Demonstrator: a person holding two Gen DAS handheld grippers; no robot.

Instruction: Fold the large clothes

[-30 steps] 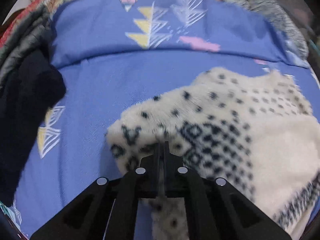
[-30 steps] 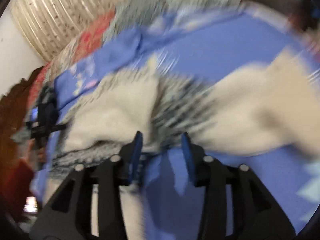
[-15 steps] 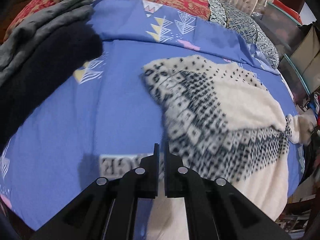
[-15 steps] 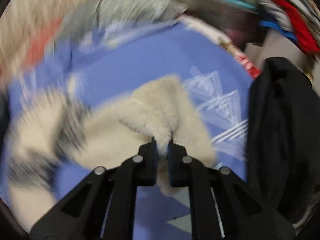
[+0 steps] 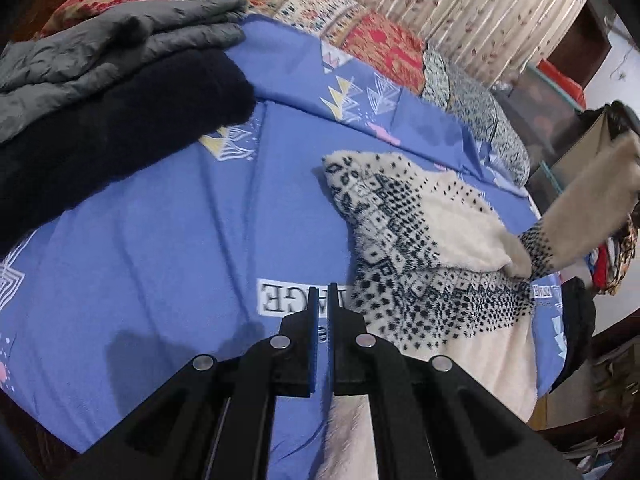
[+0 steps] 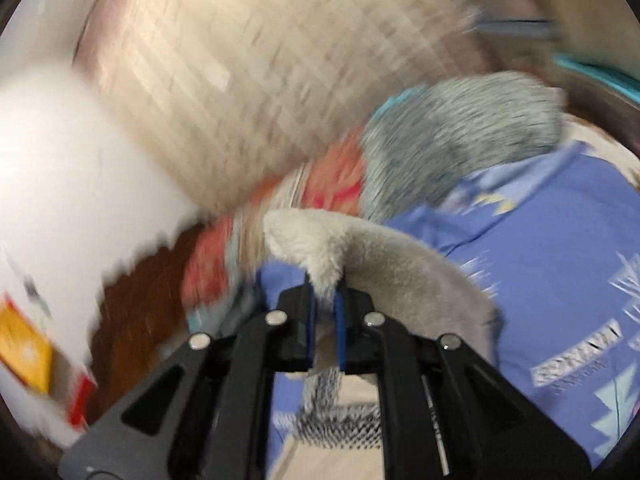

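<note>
Sweater: a cream fleece sweater (image 5: pixel 424 240) with a black geometric pattern lies spread on the right half of the blue bedsheet (image 5: pixel 192 240), its lower cream part running off the near edge beneath the left gripper.
Sleeve: one cream sleeve (image 5: pixel 592 204) is lifted off the bed at the right, stretched up and away from the body of the garment.
Right gripper (image 6: pixel 323 300): its fingers are pinched on a fold of the cream sleeve (image 6: pixel 360 252), which arches over the tips; this view is heavily blurred.
Left gripper (image 5: pixel 323 300): fingers nearly pressed together with only a thin gap showing, above the sheet's printed white label (image 5: pixel 280 298); whether any cloth sits between them I cannot tell.
Other clothes: a folded black garment (image 5: pixel 112 136) and a grey padded jacket (image 5: pixel 120 40) are stacked at the left of the bed.
Background: patterned pillows (image 5: pixel 360 36) and a floral curtain (image 5: pixel 460 4) behind.
</note>
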